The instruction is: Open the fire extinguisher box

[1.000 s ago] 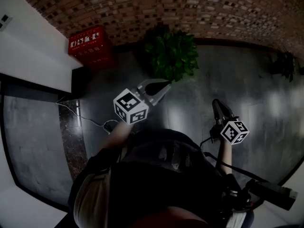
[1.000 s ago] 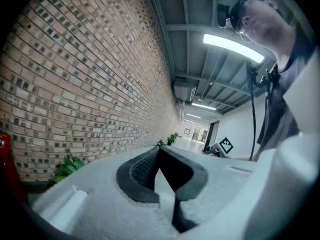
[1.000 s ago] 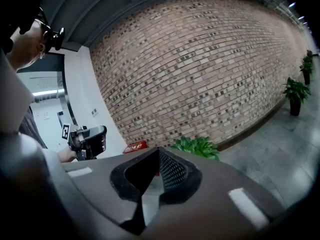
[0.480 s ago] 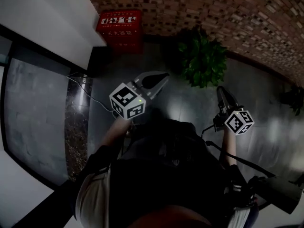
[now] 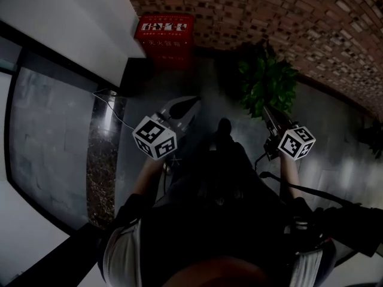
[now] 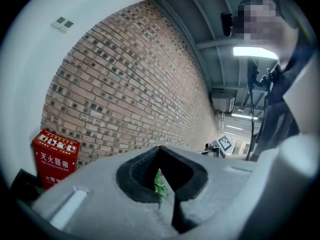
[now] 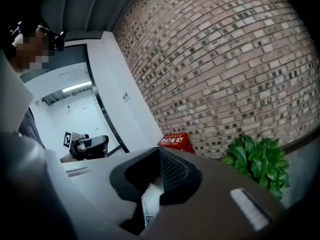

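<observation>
The brick wall (image 5: 287,11) looks rough and matt, with sunken mortar joints, while the dark floor (image 5: 335,130) is polished and throws back glare. The fire extinguisher box (image 5: 165,37) has a smooth red finish. The right gripper (image 7: 160,151) is matt grey plastic with black grid-textured pads (image 7: 174,173).

Left gripper view: fire extinguisher box (image 6: 54,156) at 8 o'clock is losing its btm behind the jaws; plant (image 6: 159,184) is showing only as a sliver btwn them. Right gripper view: box print is reading too small.
</observation>
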Demonstrator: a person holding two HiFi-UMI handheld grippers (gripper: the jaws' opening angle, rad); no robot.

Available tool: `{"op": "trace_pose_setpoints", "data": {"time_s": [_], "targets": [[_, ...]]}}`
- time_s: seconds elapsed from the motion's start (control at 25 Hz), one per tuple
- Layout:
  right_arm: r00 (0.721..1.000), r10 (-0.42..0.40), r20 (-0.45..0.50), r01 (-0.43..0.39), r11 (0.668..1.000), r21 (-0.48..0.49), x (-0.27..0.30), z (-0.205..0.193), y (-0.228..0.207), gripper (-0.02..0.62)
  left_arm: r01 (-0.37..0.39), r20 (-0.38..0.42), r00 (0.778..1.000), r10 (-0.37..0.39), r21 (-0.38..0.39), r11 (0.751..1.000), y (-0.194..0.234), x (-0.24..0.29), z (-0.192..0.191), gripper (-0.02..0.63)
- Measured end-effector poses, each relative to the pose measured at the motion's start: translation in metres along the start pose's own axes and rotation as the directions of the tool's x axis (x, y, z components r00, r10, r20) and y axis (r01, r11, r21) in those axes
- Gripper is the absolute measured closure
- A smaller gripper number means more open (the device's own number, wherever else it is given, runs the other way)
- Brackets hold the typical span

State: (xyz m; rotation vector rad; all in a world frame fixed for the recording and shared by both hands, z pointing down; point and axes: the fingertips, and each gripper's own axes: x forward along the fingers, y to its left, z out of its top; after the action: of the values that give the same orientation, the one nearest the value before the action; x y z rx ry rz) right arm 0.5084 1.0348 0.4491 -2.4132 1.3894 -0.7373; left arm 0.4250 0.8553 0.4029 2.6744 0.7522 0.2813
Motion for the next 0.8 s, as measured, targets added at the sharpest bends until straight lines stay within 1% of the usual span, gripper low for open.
{"op": "trace_pose_setpoints", "data": {"time_s": [0.12, 0.2, 0.32, 0.44, 0.56, 0.68, 0.8], "targets": [[0.999, 0.043, -0.028, -0.042, 0.999, 0.03, 0.023, -0.002, -0.004, 0.595, -0.053, -0.014, 0.999, 0.053, -0.02, 0.998, 0.014, -0.004, -0.001, 0.607], [0.996, 0.078, -0.041, -0.077, 0.996, 0.047, 0.041, 0.001, -0.011, 0.597, -0.099, -0.022, 0.995, 0.098, -0.017, 0.995, 0.025, -0.002, 0.002, 0.607], [0.99, 0.134, -0.044, -0.13, 0.988, 0.082, 0.072, 0.016, -0.028, 0.597, -0.159, -0.022, 0.987, 0.159, -0.007, 0.987, 0.045, 0.009, 0.012, 0.607], [0.978, 0.205, -0.046, -0.2, 0.975, 0.101, 0.107, 0.037, -0.04, 0.595, -0.215, -0.029, 0.976, 0.215, -0.023, 0.976, 0.068, 0.023, 0.02, 0.607], [0.967, 0.249, -0.054, -0.244, 0.966, 0.084, 0.132, 0.061, -0.054, 0.595, -0.229, -0.047, 0.973, 0.228, -0.017, 0.973, 0.083, 0.053, 0.032, 0.607], [0.956, 0.288, -0.064, -0.281, 0.954, 0.103, 0.151, 0.072, -0.064, 0.597, -0.232, -0.07, 0.971, 0.23, -0.024, 0.972, 0.1, 0.077, 0.04, 0.607], [0.923, 0.373, -0.1, -0.358, 0.923, 0.141, 0.169, 0.072, -0.059, 0.597, -0.261, -0.101, 0.962, 0.255, -0.051, 0.964, 0.115, 0.093, 0.036, 0.607]]}}
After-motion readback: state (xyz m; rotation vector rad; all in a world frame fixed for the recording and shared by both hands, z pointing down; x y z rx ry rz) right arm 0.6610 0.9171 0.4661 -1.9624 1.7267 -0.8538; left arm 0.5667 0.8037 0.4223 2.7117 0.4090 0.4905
